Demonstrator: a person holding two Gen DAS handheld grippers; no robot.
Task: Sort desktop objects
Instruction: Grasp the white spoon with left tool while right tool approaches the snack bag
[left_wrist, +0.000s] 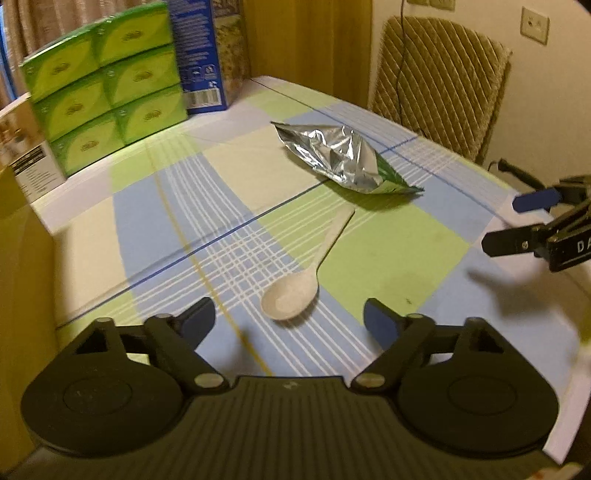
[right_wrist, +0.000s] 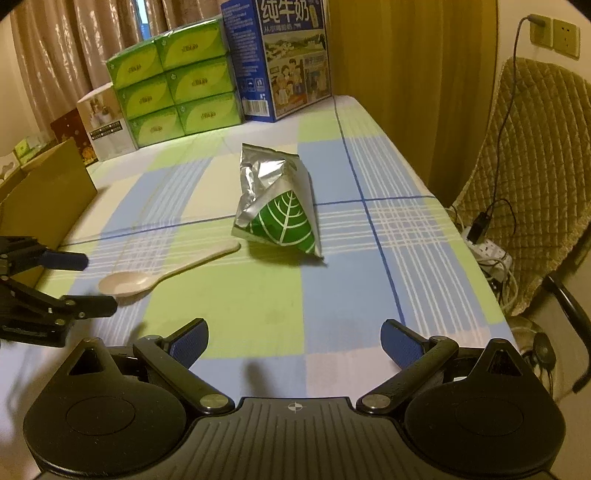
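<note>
The spoon (left_wrist: 295, 291) lies flat on the checked tablecloth (left_wrist: 388, 251), and I take it as my landmark. It is pale and plastic-looking, its bowl turned toward my left gripper (left_wrist: 290, 317) and its handle running away toward the foil pouch (left_wrist: 343, 158). That pouch, crumpled silver with a green leaf print, sits just beyond the handle tip, apart from it as far as I can tell.

My left gripper hangs just short of the spoon's bowl, jaws spread with nothing between them; the bowl sits ahead of the gap, not inside it. My right gripper (right_wrist: 295, 345) is off to the spoon's right, over bare cloth, jaws also spread wide and empty.

Far behind the spoon, at the back of the table, stands a stack of green tissue packs (right_wrist: 177, 85) with a blue milk carton box (right_wrist: 284, 59) beside it. A brown cardboard box (right_wrist: 48, 192) stands to the spoon's left.
</note>
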